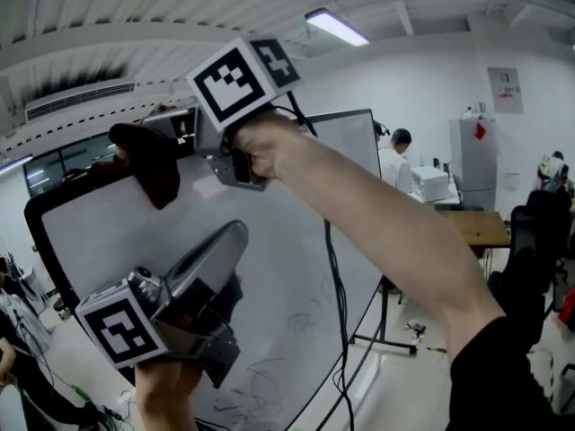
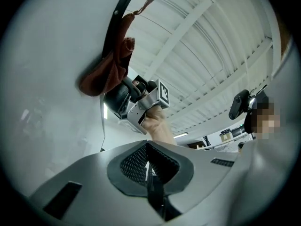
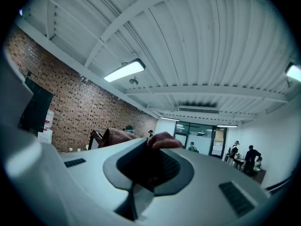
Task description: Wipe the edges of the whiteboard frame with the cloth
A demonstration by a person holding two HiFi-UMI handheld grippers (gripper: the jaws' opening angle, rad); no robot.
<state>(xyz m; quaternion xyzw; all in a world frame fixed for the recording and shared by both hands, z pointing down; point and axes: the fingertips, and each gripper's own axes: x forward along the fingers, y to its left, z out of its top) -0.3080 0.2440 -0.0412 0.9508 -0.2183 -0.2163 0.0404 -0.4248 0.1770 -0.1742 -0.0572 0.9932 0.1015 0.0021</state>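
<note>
A whiteboard (image 1: 269, 268) in a black frame (image 1: 36, 232) stands tilted before me. A dark red cloth (image 1: 148, 160) hangs over the frame's top edge, and my right gripper (image 1: 163, 137) is shut on it from the right. In the right gripper view the cloth (image 3: 162, 139) bulges out between the shut jaws of that gripper (image 3: 148, 147). My left gripper (image 1: 235, 233) is lower, in front of the board, pointing up, shut on nothing. The left gripper view looks past its shut jaws at the cloth (image 2: 106, 69) lying on the frame (image 2: 117, 18), with the right gripper (image 2: 136, 102) behind it.
Faint scribbles mark the board's lower part. A black cable (image 1: 340, 330) hangs from the right gripper across the board. The board's stand foot (image 1: 386, 341) rests on the floor. Behind are a person in white (image 1: 395, 155), a grey cabinet (image 1: 473, 160), a table (image 1: 476, 227) and a black chair (image 1: 539, 241).
</note>
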